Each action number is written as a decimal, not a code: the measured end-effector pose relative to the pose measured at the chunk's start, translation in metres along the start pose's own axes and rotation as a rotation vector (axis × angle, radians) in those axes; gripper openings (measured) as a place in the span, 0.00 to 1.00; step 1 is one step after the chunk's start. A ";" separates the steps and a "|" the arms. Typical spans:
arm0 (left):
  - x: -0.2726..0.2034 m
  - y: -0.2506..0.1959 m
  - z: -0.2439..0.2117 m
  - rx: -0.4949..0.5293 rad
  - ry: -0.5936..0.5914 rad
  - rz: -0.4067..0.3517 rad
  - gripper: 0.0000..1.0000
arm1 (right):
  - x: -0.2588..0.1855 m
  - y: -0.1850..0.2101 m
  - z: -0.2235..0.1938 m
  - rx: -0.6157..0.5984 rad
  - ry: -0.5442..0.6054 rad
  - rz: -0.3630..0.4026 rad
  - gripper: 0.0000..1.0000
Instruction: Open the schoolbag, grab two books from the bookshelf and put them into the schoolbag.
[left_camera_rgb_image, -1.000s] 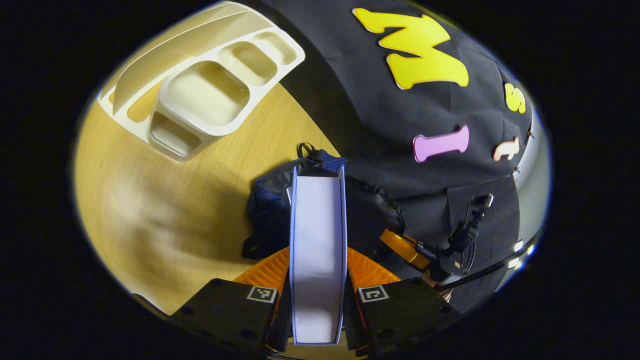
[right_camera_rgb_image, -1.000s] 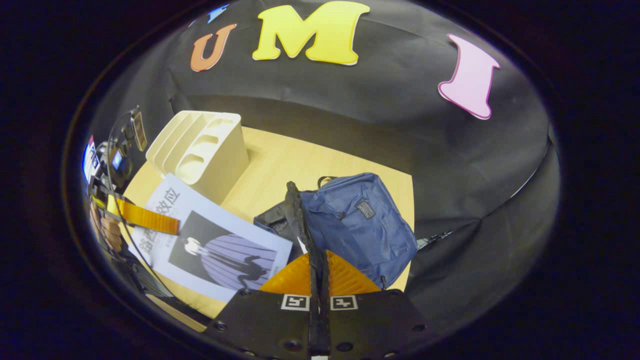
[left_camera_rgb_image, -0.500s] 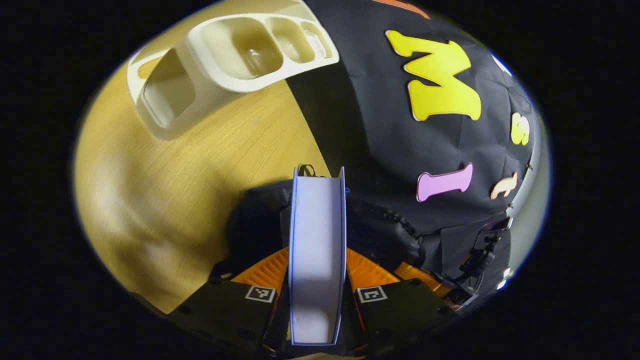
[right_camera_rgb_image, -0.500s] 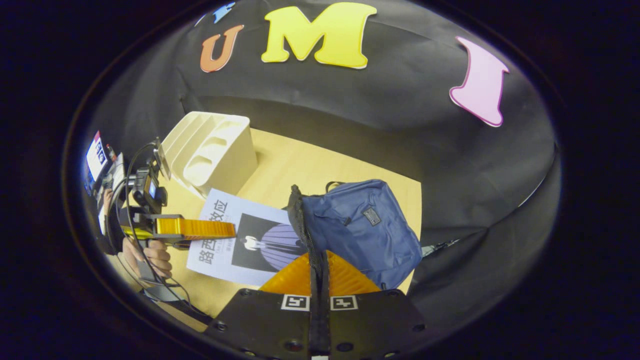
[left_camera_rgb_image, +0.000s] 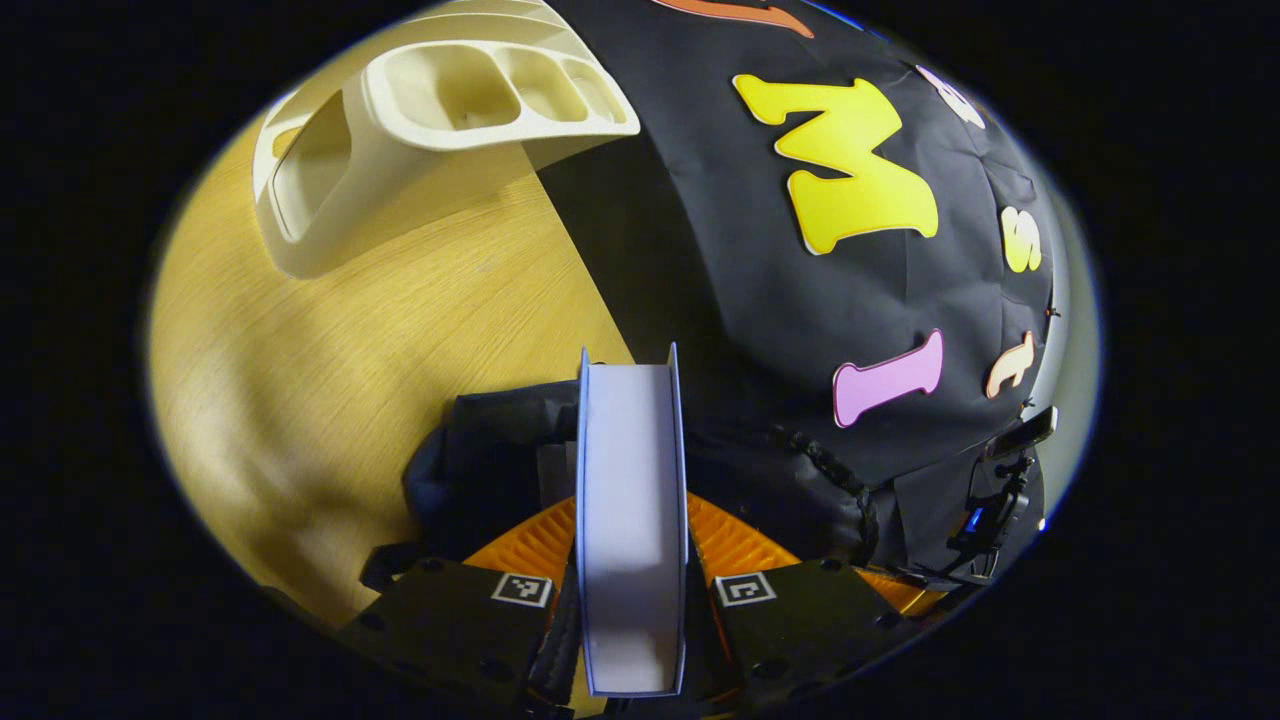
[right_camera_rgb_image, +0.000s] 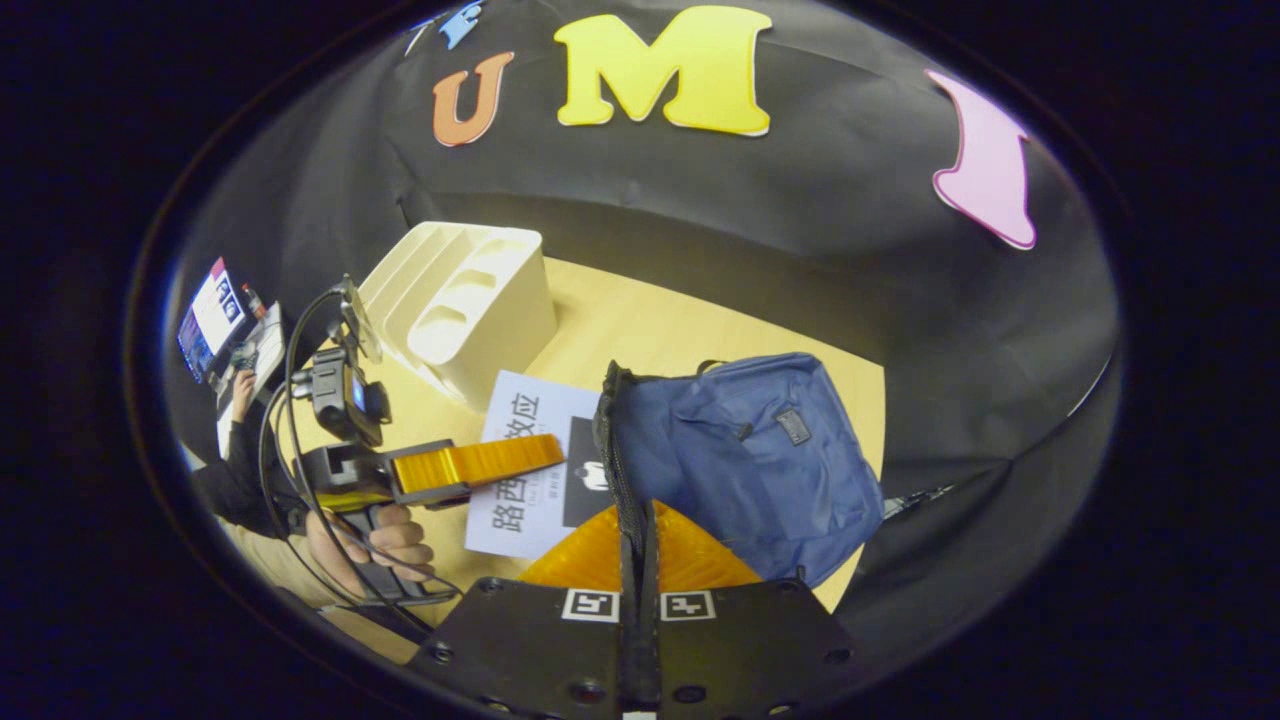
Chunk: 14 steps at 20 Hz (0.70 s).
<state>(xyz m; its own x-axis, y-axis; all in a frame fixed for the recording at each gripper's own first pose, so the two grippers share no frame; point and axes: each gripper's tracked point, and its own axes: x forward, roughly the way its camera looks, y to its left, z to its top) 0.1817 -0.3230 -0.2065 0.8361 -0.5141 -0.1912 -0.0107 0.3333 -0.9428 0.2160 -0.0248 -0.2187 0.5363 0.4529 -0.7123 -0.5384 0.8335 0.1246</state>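
Your right gripper (right_camera_rgb_image: 640, 560) has its jaws clamped on the schoolbag (right_camera_rgb_image: 750, 460) opening's black edge, while your left gripper (left_camera_rgb_image: 632, 590) jaws grip the book (left_camera_rgb_image: 630, 500), half inside the bag on the desk (left_camera_rgb_image: 330, 350); the bookshelf (right_camera_rgb_image: 470, 305) stands beyond

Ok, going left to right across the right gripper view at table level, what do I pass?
Hand → left gripper → book → bag edge held by right gripper → schoolbag.
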 end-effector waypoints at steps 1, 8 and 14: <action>0.002 0.001 -0.004 -0.009 -0.009 -0.003 0.45 | 0.003 0.005 0.001 -0.007 0.000 0.010 0.01; 0.042 0.001 -0.023 -0.087 -0.030 -0.058 0.45 | 0.021 0.036 -0.002 -0.106 0.002 0.056 0.00; 0.087 -0.002 -0.028 -0.183 -0.031 -0.103 0.45 | 0.026 0.046 -0.003 -0.144 0.016 0.094 0.00</action>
<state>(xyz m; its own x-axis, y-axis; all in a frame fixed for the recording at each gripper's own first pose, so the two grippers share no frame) 0.2394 -0.3901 -0.2291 0.8545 -0.5125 -0.0854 -0.0214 0.1295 -0.9914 0.2032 0.0249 -0.2332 0.4693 0.5209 -0.7130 -0.6740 0.7330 0.0920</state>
